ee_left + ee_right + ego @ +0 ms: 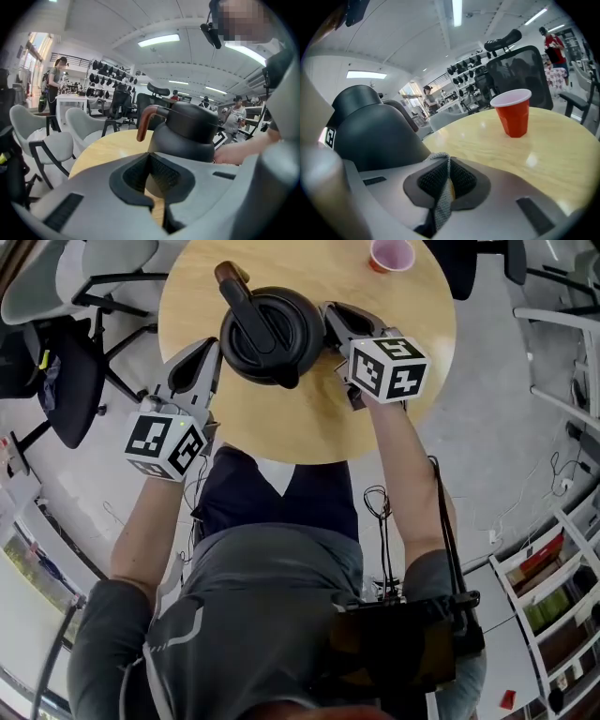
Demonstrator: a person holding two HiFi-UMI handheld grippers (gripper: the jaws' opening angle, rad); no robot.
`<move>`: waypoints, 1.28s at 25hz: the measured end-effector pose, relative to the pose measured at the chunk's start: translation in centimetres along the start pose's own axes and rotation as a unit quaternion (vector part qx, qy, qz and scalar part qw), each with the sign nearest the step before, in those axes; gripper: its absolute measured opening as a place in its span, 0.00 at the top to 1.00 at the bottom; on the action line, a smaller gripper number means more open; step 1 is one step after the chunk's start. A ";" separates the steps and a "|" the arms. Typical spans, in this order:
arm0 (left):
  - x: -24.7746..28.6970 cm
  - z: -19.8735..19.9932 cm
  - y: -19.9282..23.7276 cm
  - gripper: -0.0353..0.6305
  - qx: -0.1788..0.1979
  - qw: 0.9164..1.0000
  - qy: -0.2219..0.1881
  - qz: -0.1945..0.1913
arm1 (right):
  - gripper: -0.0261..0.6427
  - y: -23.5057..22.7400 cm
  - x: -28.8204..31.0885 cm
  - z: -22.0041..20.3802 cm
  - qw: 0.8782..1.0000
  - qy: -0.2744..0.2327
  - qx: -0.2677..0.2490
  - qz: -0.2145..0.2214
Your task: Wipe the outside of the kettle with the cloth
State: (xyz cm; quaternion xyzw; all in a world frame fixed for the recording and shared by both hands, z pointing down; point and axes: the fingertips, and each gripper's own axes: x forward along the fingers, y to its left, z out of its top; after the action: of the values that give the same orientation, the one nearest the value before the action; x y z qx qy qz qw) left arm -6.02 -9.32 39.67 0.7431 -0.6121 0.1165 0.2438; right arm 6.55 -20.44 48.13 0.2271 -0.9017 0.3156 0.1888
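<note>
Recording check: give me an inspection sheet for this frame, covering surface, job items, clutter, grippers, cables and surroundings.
Surface: round wooden table.
Job's things: black kettle upright on the table; grey cloth pinched in the right gripper.
Clutter: red cup near the table's far edge.
Grippers: left gripper shut, empty, left of the kettle; right gripper shut on the cloth at the kettle's right side.
Cables: black cable along the person's right arm.
Surroundings: office chairs, shelves.

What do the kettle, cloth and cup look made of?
Kettle: matte black, coated metal or plastic, can't tell; dull, soft sheen.
Cloth: grey woven fabric, visible weave texture.
Cup: red glossy plastic, probably; thin rim, smooth shine.
</note>
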 end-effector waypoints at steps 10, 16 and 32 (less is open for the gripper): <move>-1.1 0.6 0.6 0.94 -0.014 0.999 -0.012 0.040 | 0.91 0.9 3.8 1.4 0.988 0.093 -0.090 0.085; -1.9 0.8 0.1 0.94 -0.033 0.997 -0.027 0.068 | 0.91 2.0 6.1 2.0 0.969 0.131 -0.156 0.136; -5.9 -0.4 0.1 0.94 -0.066 0.989 -0.051 0.125 | 0.91 6.3 10.2 1.2 0.895 0.255 -0.241 0.277</move>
State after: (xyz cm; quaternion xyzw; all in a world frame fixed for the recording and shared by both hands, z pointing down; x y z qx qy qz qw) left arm -7.35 -4.14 37.26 0.6477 -0.7185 0.0673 0.2443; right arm -5.46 -19.81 49.16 -0.1724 -0.8975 0.1756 0.3658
